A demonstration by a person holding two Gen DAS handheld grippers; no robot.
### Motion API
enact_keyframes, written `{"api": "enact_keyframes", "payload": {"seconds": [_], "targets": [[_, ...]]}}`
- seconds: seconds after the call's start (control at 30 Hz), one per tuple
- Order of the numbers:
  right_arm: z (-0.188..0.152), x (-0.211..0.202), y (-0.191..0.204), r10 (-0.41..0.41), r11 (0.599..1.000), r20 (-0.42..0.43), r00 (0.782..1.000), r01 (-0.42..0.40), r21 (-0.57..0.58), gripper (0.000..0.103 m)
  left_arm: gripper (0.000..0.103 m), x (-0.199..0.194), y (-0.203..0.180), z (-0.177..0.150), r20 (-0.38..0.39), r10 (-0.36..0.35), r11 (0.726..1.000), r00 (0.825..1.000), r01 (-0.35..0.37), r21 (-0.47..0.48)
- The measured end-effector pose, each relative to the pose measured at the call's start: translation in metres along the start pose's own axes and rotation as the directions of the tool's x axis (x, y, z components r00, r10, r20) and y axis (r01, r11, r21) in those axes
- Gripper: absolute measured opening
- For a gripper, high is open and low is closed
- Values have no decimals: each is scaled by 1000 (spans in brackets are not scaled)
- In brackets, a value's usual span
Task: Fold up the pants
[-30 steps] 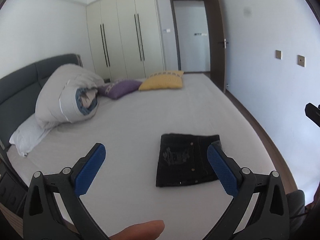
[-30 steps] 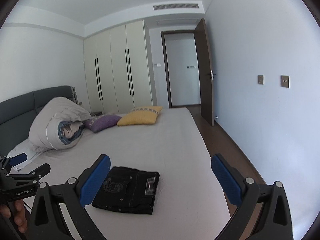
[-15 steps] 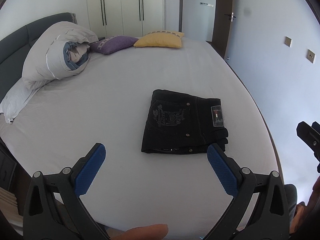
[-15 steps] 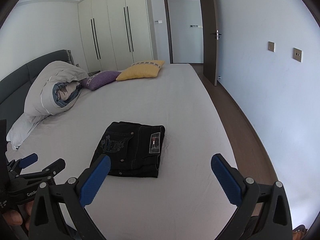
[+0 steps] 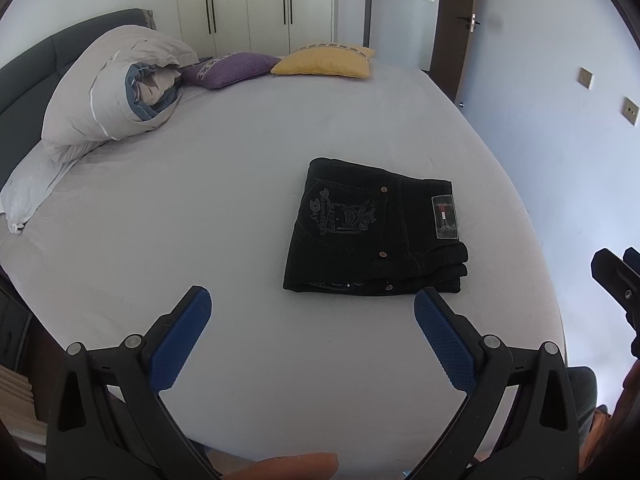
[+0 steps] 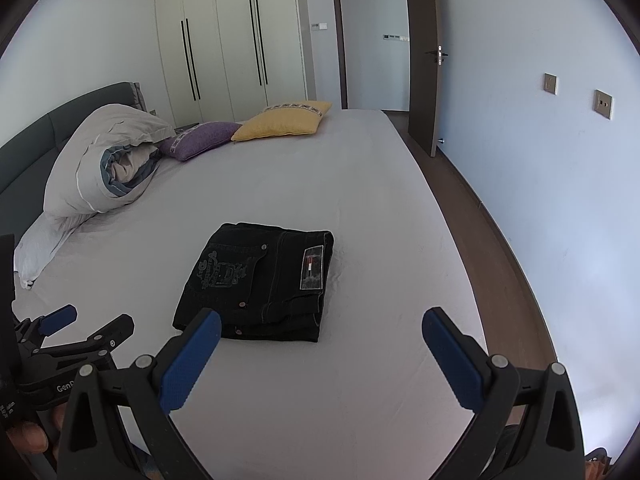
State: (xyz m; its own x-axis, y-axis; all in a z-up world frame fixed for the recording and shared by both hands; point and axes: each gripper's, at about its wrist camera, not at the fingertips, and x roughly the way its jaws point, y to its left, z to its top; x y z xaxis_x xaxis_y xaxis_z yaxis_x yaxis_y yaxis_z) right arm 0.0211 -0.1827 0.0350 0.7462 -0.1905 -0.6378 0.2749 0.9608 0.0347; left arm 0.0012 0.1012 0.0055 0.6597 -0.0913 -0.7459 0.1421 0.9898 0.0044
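Observation:
Black pants (image 5: pixel 372 228) lie folded into a compact rectangle on the grey bed sheet (image 5: pixel 224 208), back pocket embroidery and a small label facing up. The same pants (image 6: pixel 260 280) show in the right wrist view, near the bed's front right part. My left gripper (image 5: pixel 312 316) hangs open above the sheet, just short of the pants' near edge, nothing between its blue pads. My right gripper (image 6: pixel 320 334) is open too, held above the near edge of the pants, empty. The left gripper (image 6: pixel 80 328) also shows at the lower left of the right wrist view.
A rolled duvet (image 5: pixel 116 92) and white pillow (image 5: pixel 28 192) lie by the dark headboard. Purple cushion (image 5: pixel 232 68) and yellow cushion (image 5: pixel 324 62) sit at the far side. Wardrobe (image 6: pixel 228 40), open door (image 6: pixel 424 56) and floor strip (image 6: pixel 480 240) run along the right wall.
Both grippers have tilted downward and risen over the bed, so the folded pants now sit higher in each view. The pants themselves have not moved. Both grippers stay open.

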Motion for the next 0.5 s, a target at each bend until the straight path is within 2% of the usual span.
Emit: {"api": "enact_keyframes", "payload": {"seconds": [0.5], "targets": [[-2, 6, -2, 10, 1000, -10, 1000, -10, 6, 103, 103, 6, -9, -5, -15, -4, 1000, 1000, 4, 16]]}}
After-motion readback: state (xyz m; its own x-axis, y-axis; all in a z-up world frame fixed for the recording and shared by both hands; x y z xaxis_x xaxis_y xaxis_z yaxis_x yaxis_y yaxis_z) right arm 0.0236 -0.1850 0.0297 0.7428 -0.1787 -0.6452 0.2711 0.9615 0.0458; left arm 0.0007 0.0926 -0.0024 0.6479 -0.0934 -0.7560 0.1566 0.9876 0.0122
